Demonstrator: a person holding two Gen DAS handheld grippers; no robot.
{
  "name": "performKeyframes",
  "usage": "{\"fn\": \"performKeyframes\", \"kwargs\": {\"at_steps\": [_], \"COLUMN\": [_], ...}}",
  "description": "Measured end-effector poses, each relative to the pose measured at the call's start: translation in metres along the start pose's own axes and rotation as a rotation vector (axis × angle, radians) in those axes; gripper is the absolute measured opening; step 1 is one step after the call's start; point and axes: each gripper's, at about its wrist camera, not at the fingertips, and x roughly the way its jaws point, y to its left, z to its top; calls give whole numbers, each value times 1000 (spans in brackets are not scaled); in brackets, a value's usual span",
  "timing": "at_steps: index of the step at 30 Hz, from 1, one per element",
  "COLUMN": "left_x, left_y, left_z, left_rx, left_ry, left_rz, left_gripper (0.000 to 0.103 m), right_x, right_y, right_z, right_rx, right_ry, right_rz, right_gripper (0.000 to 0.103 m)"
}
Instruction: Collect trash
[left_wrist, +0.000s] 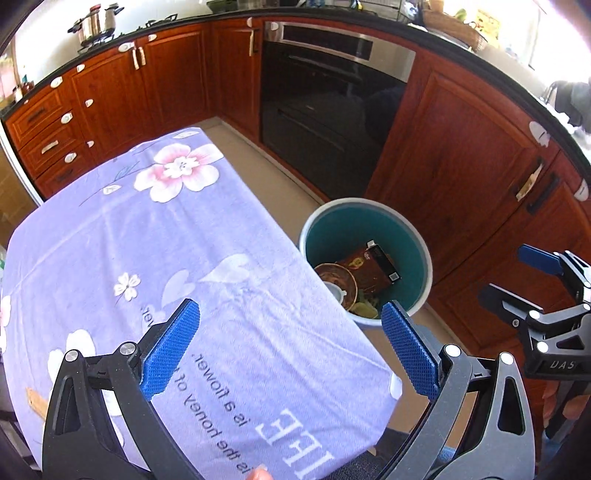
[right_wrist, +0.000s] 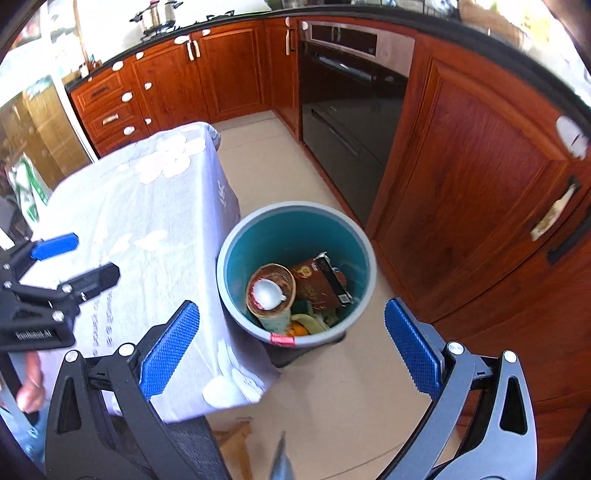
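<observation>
A teal trash bin (right_wrist: 236, 240) with a grey rim stands on the floor beside the table; it also shows in the left wrist view (left_wrist: 417, 240). Inside lie a brown carton (right_wrist: 317, 288), a paper cup (right_wrist: 273, 291) holding white crumpled paper, and fruit peels (right_wrist: 308, 325). My left gripper (left_wrist: 290, 341) is open and empty above the table's purple floral cloth (left_wrist: 147, 236). My right gripper (right_wrist: 291, 341) is open and empty above the floor, just in front of the bin. The right gripper also shows at the edge of the left wrist view (left_wrist: 517, 275).
Wooden kitchen cabinets (right_wrist: 472, 177) and a black oven (right_wrist: 347, 96) curve around behind the bin. The beige tiled floor (right_wrist: 266, 158) runs between table and cabinets. Pots (left_wrist: 96, 24) stand on the counter's stove. The table's cloth (right_wrist: 140, 206) hangs over its edge next to the bin.
</observation>
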Motion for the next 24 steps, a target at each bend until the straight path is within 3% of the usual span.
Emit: {"fn": "performKeyframes", "kwargs": {"at_steps": [12,24], "left_x": [-45,-51], "left_y": [7,5], "left_z": [-29,-34], "left_rx": [-21,-19], "left_ry": [-47,-57], "left_rz": [14,27], "left_gripper": [99,99], "right_x": [-29,-36], "right_y": [20,21], "right_z": [-30,-37], "right_rx": [-56,-53], "right_ry": [3,-11], "right_rz": [-45,-35], "right_gripper": [96,96]}}
